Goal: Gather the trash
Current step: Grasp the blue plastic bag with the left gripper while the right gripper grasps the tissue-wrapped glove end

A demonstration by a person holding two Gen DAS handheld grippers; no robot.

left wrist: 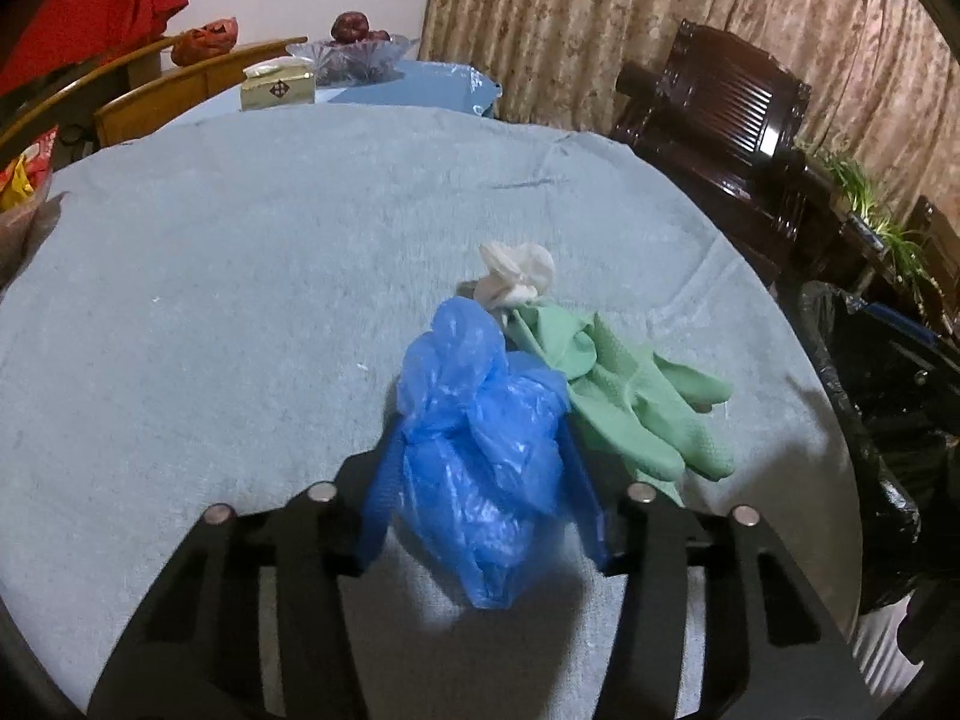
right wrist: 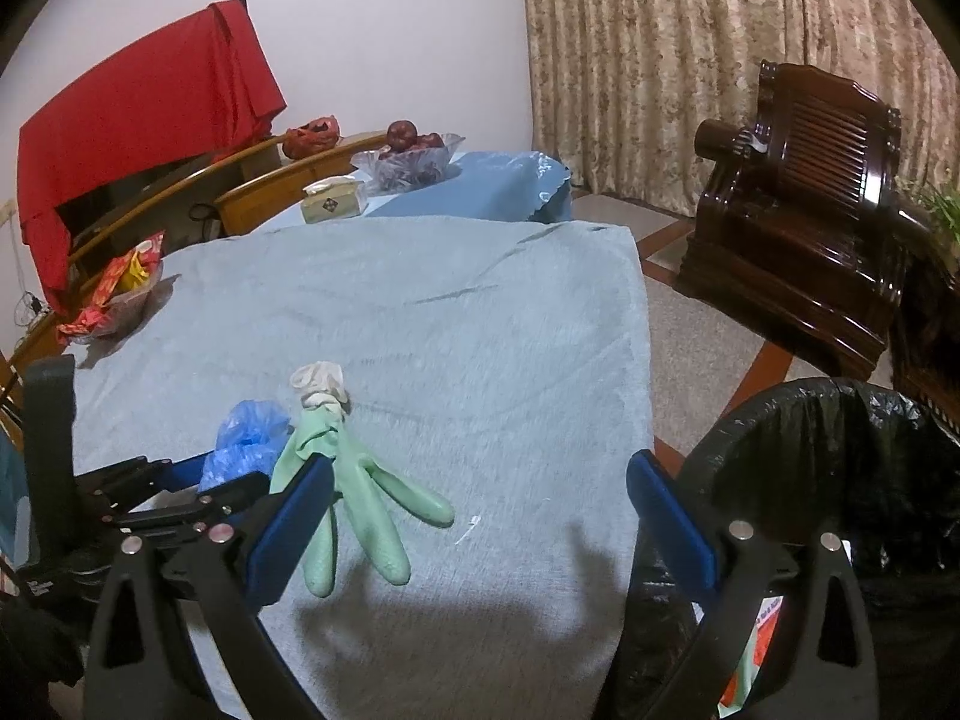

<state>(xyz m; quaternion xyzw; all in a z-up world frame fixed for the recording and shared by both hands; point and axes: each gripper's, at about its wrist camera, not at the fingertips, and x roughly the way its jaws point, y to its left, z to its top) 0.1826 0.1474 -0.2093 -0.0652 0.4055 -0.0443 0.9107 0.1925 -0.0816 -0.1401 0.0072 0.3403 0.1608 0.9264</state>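
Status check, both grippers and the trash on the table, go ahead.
Left gripper shut on blue plastic bag. Right gripper open, empty. Green glove and white wad on table; lined bin at right, path clear.

A grey-blue cloth [right wrist: 420, 324] covers the near table. At its far left edge sits a clear bowl [right wrist: 129, 306] holding red and yellow packets. Beyond the cloth's far edge, on a smooth blue tablecloth [right wrist: 480, 186], stands a gold tissue box [right wrist: 333, 204], and behind it a cut-glass bowl [right wrist: 414, 165] of dark red fruit. Curved wooden chair backs [right wrist: 288, 180] line the left side, a red cloth [right wrist: 144, 114] draped behind them against a pale wall. Patterned beige curtains [right wrist: 690, 60] hang at the back. A dark carved wooden armchair [right wrist: 804, 192] stands to the right, green leaves [left wrist: 870, 204] beside it.
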